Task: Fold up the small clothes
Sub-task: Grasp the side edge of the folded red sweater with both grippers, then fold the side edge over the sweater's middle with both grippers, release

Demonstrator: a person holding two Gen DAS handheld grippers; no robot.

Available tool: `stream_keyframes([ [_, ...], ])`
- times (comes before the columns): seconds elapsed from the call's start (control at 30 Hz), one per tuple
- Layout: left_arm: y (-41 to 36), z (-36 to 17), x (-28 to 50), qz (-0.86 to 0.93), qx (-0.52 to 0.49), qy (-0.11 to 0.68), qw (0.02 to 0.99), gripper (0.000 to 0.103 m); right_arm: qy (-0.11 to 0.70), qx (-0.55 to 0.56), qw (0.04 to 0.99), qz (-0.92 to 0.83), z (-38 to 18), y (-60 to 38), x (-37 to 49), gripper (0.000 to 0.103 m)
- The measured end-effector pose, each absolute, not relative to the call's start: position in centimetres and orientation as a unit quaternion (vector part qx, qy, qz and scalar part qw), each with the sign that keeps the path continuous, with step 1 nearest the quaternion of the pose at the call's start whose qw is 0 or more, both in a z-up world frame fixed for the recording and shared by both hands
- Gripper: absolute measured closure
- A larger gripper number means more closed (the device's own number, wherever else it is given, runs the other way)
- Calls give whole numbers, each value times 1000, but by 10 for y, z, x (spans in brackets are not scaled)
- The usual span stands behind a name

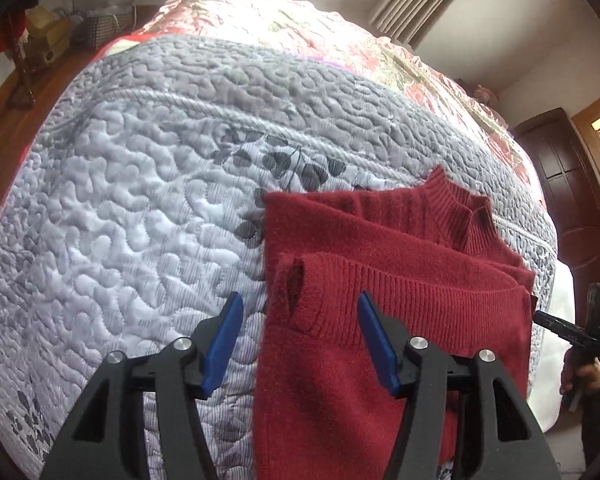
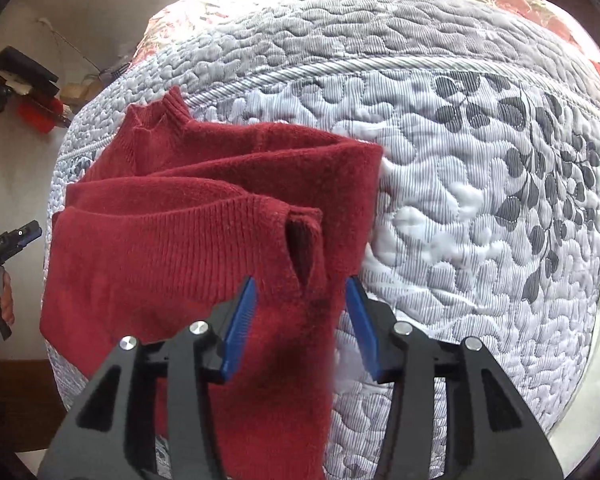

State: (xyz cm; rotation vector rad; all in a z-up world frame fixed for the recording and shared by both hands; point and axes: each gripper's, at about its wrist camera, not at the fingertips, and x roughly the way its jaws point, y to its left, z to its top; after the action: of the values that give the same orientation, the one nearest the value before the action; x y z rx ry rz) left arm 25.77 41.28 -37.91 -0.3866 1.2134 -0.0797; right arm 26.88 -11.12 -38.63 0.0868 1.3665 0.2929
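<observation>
A dark red knit sweater [image 1: 380,280] lies folded on the grey quilted bedspread [image 1: 140,200], collar pointing away and the ribbed hem [image 1: 400,292] doubled over on top. My left gripper [image 1: 300,320] is open and hovers over the sweater's left edge, with the cloth's border between its blue pads [image 1: 220,352]. In the right wrist view the same sweater [image 2: 180,240] fills the left half. My right gripper [image 2: 302,300] is open above the sweater's right edge, and nothing is pinched. Each view shows the other gripper [image 2: 12,240] at its margin, held by a hand.
The bedspread [image 2: 480,220] extends wide on both sides of the sweater. A floral quilt [image 1: 300,28] covers the far end of the bed. A wooden bed frame [image 1: 4,132] with clutter runs along the left, and a dark wooden door [image 1: 568,200] stands at the right.
</observation>
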Motion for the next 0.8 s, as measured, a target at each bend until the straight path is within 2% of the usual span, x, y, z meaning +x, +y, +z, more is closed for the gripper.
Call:
stream_keyframes([
  [0.13,419,-403,257,-51,-219,596,771,43,629,26,763,148,-391,-96,265,56],
  [0.2,413,-408,256,-60,-215,601,767,43,627,14,766,143,-392,-92,265,62],
  [0.27,406,-409,256,-65,-200,606,767,44,627,17,766,138,-394,-93,265,75],
  [0.33,396,-408,257,-73,-180,608,770,47,627,23,767,137,-394,-97,266,83],
  [0.37,392,-406,257,-79,-169,609,771,54,627,27,766,139,-394,-98,266,85],
  [0.4,388,-406,257,-81,-158,611,771,55,627,30,765,142,-395,-99,266,85],
  [0.53,388,-413,263,-74,-150,619,768,53,629,32,763,145,-394,-101,267,72],
  [0.57,389,-413,264,-73,-150,619,768,55,630,29,762,146,-395,-98,268,71],
  [0.63,386,-411,266,-72,-140,616,771,71,632,20,761,145,-397,-94,269,74],
  [0.67,384,-410,266,-73,-131,617,773,91,632,13,762,143,-398,-90,270,83],
  [0.73,383,-406,264,-73,-121,611,779,96,630,12,764,139,-396,-92,269,92],
  [0.8,381,-400,260,-74,-112,600,789,97,626,19,767,138,-393,-95,268,94],
])
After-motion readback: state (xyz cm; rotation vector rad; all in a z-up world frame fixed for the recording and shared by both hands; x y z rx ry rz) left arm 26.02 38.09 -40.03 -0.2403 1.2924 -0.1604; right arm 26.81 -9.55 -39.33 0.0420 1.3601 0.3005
